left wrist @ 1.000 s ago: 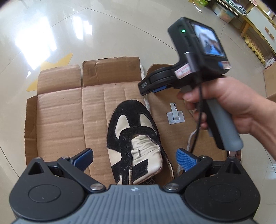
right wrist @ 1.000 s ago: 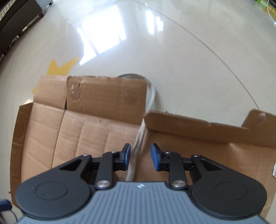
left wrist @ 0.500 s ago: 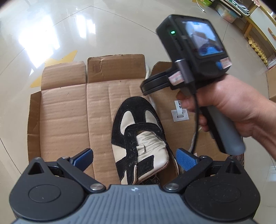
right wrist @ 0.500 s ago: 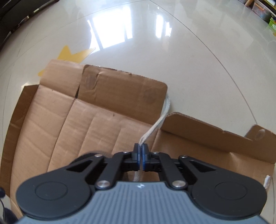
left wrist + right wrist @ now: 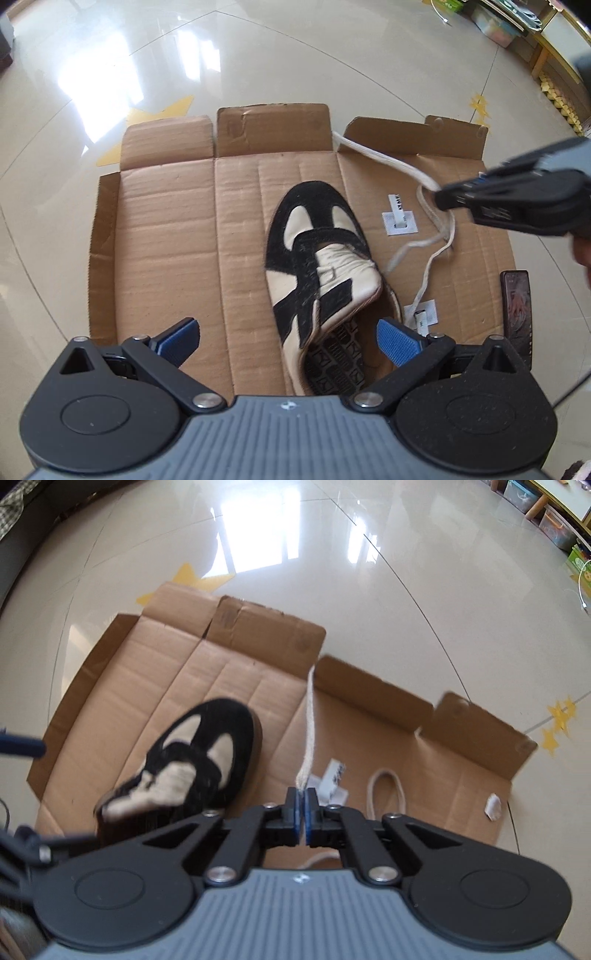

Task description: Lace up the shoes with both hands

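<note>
One shoe (image 5: pixel 321 266) lies on the flattened cardboard (image 5: pixel 166 229), at the centre of the left wrist view, toe toward the top of the frame, its eyelets empty and its tongue bunched up. The lace (image 5: pixel 384 160) is off the shoe altogether: a flat, pale cord that runs from the upper edge of the cardboard down and to the right, then loops loosely beside the shoe.

The right gripper (image 5: pixel 302 814) has its jaws pressed together on the lace (image 5: pixel 308 731), which rises out from between the blue pads toward the top of the right wrist view. In the left wrist view the same gripper (image 5: pixel 441 197) enters from the right edge with the cord hanging from its tip. The left gripper (image 5: pixel 288 338) stands wide and empty above the heel end of the shoe.

I judge the lace to be light, limp and slightly fuzzy. It will sag, twist and swing when lifted, and it cannot be pushed through an eyelet from a grip this far along. A hold close behind the stiffer tip would serve better, though I cannot make out where either tip lies. The shoe looks light with soft suede and leather sides, so it will probably slide on the cardboard when the cord is tugged. The free claw would do well to pinch the eyelet edge or heel collar to steady it.
</note>
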